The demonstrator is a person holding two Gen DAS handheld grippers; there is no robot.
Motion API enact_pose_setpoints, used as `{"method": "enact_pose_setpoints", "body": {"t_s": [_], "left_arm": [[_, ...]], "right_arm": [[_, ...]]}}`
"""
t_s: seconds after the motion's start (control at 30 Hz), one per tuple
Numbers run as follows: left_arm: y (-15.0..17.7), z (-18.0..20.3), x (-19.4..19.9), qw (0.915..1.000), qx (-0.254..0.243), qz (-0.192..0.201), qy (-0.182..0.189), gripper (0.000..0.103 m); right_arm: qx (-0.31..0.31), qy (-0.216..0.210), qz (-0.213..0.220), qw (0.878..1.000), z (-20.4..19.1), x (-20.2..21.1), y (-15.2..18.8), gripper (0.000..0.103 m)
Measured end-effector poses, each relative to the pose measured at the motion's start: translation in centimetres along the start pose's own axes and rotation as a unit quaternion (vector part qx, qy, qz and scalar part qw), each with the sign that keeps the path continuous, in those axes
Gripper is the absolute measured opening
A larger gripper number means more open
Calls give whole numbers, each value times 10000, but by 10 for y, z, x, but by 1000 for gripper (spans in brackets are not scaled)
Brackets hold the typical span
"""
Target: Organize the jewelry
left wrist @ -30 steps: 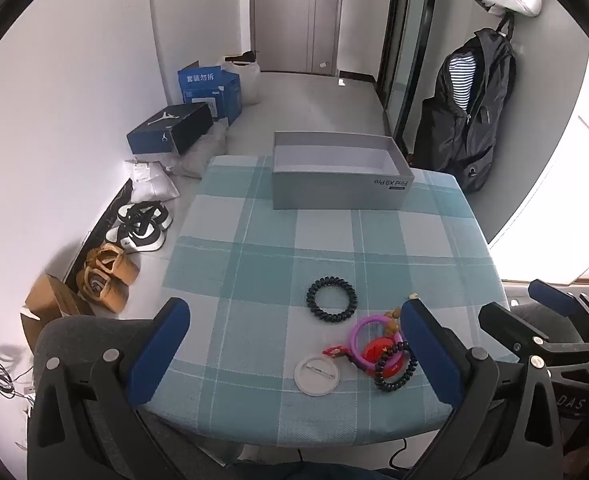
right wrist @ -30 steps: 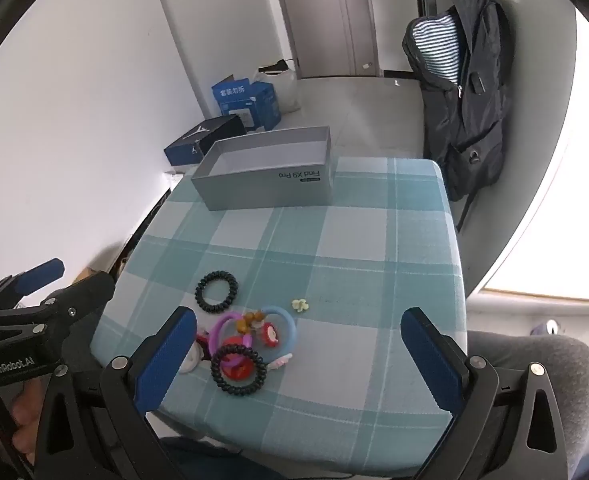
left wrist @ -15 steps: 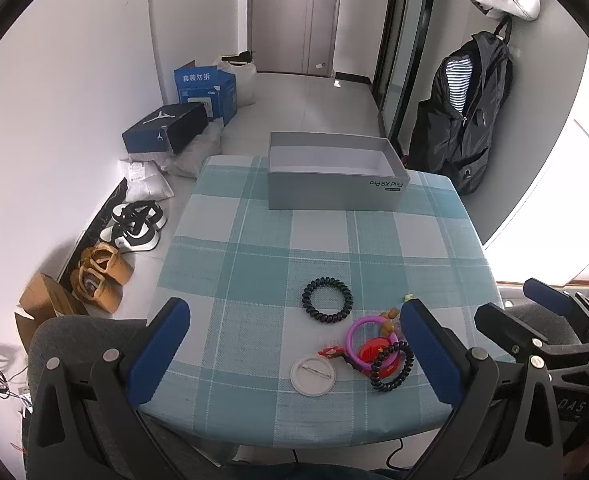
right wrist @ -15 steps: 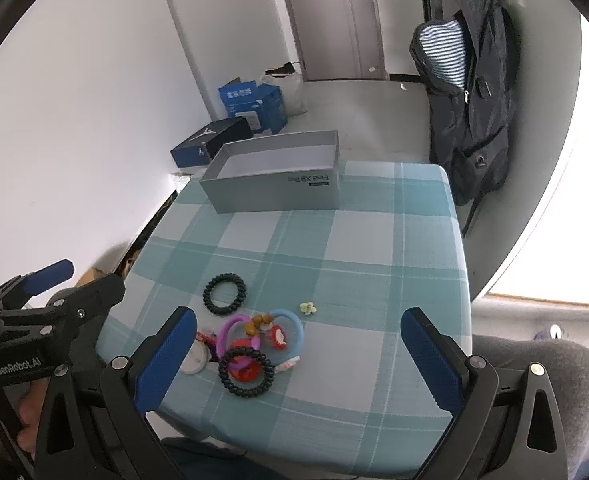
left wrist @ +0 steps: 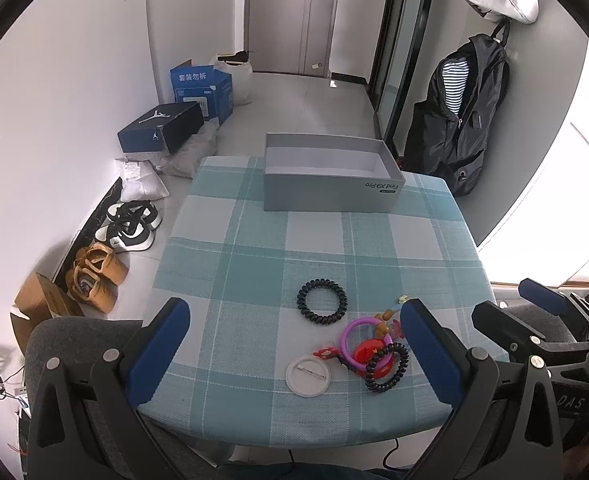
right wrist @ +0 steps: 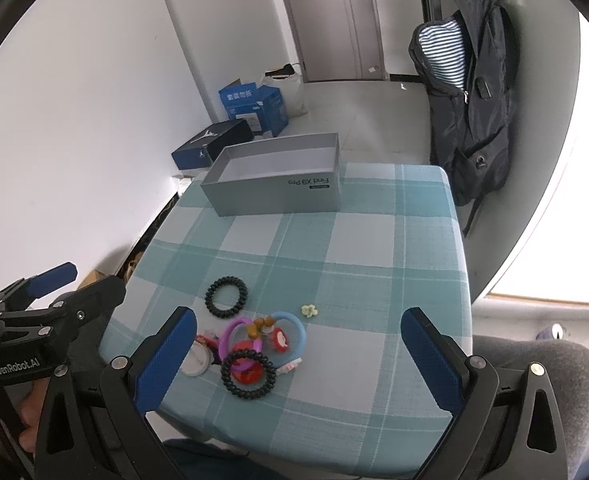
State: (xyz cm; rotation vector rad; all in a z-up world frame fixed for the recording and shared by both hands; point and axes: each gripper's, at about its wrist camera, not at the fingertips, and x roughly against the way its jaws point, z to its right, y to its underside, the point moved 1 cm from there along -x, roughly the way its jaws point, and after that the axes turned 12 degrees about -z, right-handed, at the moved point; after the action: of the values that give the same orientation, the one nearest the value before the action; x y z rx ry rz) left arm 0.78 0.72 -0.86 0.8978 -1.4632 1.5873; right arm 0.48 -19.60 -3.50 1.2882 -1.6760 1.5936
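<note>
Several items: jewelry pile (right wrist: 250, 350) lies at the near edge of the surface; purple ring (left wrist: 364, 340), blue ring (right wrist: 290, 332), red pieces and one black coil band (right wrist: 248, 374) overlap.
Separate items: second black coil band (left wrist: 321, 301) lies just beyond the pile, apart from it; white round disc (left wrist: 307, 375) sits beside the pile; small pale flower piece (right wrist: 309, 311) lies near the blue ring.
Destination: grey box (left wrist: 330, 178) stands open and looks empty at the far edge, well apart from the pile; judged the intended receptacle.
Left gripper (left wrist: 294, 354): released, jaws spread wide, holding nothing, above the near edge.
Right gripper (right wrist: 300, 360): released, jaws spread wide, holding nothing, framing the pile; judged placed for a first pick.
Surface: checked teal cloth (left wrist: 318, 248).
Room: shoes (left wrist: 130, 224) and cartons on the floor; dark backpack (right wrist: 470, 92) hangs by the door.
</note>
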Motion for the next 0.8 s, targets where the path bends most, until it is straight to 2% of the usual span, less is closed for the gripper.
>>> {"method": "enact_pose_setpoints", "body": {"t_s": [0.8], "left_arm": [[-1,0,2,10000,65,30,-17,102]], "right_arm": [[-18,7,52,10000,0,2,0,102]]}}
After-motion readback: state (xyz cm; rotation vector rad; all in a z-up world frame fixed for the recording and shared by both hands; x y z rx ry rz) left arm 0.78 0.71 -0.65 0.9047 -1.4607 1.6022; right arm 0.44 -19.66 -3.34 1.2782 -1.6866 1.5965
